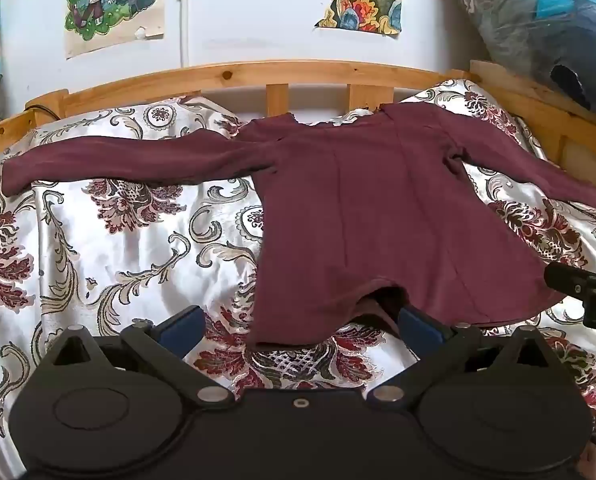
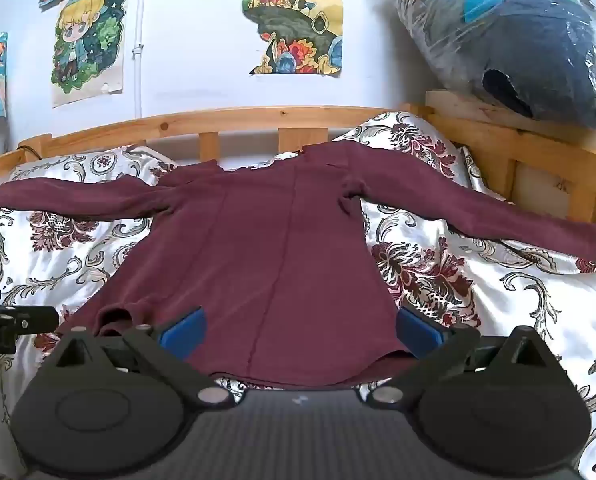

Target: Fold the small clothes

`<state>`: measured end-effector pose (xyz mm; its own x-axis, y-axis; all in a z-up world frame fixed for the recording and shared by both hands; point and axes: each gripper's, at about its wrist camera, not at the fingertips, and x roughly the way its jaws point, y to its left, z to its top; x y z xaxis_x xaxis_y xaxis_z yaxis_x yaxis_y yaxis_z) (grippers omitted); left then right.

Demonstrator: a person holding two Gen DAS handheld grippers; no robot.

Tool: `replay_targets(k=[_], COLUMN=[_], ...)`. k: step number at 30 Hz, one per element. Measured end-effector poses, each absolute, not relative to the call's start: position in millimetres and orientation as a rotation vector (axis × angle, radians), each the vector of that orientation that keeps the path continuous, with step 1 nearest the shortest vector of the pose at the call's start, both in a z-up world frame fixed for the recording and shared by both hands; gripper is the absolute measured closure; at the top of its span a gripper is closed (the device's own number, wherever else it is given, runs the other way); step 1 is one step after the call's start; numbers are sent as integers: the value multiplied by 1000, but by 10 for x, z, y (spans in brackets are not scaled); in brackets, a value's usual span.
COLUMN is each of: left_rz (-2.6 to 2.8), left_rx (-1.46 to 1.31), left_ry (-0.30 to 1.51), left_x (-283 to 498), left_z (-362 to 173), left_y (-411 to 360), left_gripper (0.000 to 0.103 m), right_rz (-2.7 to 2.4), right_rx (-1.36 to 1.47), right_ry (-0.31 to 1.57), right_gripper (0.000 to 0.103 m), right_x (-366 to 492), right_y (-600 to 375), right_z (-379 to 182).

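A maroon long-sleeved top (image 2: 266,248) lies spread flat on the floral bedspread (image 2: 478,292), and I place everything else by it. Its neckline points toward the wooden bed rail (image 2: 226,120), and its hem is the edge nearest me. One sleeve (image 2: 70,198) stretches straight out toward the side of the wall with the cartoon poster (image 2: 86,44); the other sleeve (image 2: 490,220) reaches toward the plastic-wrapped bundle (image 2: 518,40) on the wooden ledge.

My left gripper (image 1: 298,326) hovers just short of the hem's left corner, jaws spread wide, with nothing between the blue pads (image 1: 180,330). That corner of the hem is a little lifted and rumpled, right beside the inner pad. My right gripper (image 2: 300,330) sits over the middle of the hem, jaws equally wide; the fabric lies under the gap, but the pads do not press on it. In the left wrist view the right gripper's dark tip pokes in beside the hem's right corner, over the bedspread.
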<state>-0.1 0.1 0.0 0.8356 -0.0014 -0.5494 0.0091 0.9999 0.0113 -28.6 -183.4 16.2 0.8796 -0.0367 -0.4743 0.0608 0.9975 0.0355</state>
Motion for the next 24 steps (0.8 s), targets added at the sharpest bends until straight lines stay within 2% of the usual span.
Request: replay_targets(k=[24], left_rz=[-8], left_rx=[10], left_ry=[583], left_x=[-1], left_z=[0], left_y=[0], left_gripper=[1], right_rz=[-55], right_rx=[45], right_ry=[505], right_gripper=[0], right_x=[-272], right_y=[-1813], right_z=[175])
